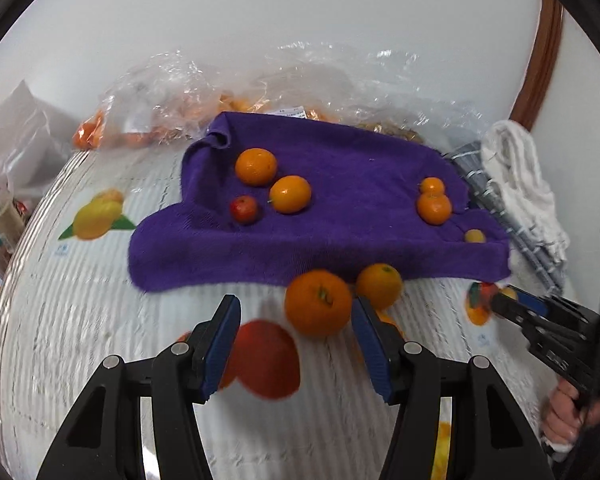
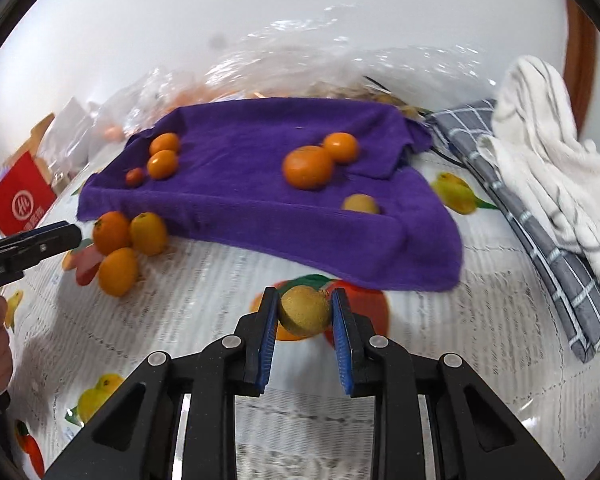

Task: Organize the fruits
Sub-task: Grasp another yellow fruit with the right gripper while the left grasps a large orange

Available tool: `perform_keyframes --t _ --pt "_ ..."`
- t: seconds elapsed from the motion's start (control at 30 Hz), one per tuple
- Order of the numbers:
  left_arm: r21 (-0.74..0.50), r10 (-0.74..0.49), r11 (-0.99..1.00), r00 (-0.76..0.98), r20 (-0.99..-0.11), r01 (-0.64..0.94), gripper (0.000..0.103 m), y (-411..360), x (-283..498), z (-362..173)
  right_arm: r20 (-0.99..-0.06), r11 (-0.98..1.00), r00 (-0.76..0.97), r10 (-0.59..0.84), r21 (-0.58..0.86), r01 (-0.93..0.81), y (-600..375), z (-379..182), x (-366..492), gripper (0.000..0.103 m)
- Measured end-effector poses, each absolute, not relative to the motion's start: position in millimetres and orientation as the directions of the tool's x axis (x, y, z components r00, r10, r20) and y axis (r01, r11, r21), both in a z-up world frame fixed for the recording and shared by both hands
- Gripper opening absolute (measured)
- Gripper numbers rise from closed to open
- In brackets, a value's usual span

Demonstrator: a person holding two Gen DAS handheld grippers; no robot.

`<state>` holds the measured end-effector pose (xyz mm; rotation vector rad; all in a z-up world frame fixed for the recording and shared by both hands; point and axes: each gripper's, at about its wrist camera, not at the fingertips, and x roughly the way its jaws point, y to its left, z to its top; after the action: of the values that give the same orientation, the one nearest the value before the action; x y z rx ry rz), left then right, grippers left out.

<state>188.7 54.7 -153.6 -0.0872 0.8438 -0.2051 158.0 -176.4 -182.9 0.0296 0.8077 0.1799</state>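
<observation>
A purple towel [image 1: 332, 216] [image 2: 260, 184] lies on the table with several oranges, a small red fruit [image 1: 244, 209] and a small yellow fruit [image 1: 475, 236] on it. My left gripper [image 1: 296, 328] is open; an orange [image 1: 318, 303] sits between its fingertips, close to the right finger, on the table in front of the towel, with another orange [image 1: 379, 285] beside it. My right gripper [image 2: 305, 312] is shut on a yellow-brown fruit [image 2: 305, 311] above the table. In the right wrist view three oranges [image 2: 118, 270] lie left of the towel beside the left gripper's tip.
The tablecloth [image 1: 80, 320] is white with printed fruit. Clear plastic bags [image 1: 188, 92] with oranges lie behind the towel. A grey checked cloth [image 2: 540, 240] and a white cloth [image 2: 540, 152] lie at the right. A red box [image 2: 20, 200] stands at the left.
</observation>
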Motion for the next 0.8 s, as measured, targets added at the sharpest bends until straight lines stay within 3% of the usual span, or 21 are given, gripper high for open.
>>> perform_keyframes --t 0.37,0.63,0.8 --pt "-0.291 -0.306 0.948 0.606 -0.734 0.127 0.055 58.8 205.7 -178.4 -0.726 0.982 0.661 0.188 0.147 -0.118 -184.3 -196.0 164.0 0.026" --pt "-0.246 -0.274 0.960 0.613 -0.741 0.132 0.055 51.3 207.7 -180.7 -0.727 0.982 0.660 0.188 0.135 -0.132 -182.0 -197.2 164.7 0.027" --pt "-0.258 -0.298 0.954 0.607 -0.737 0.156 0.040 48.3 208.7 -181.4 -0.728 0.983 0.660 0.184 0.128 -0.133 -182.2 -197.2 164.7 0.027"
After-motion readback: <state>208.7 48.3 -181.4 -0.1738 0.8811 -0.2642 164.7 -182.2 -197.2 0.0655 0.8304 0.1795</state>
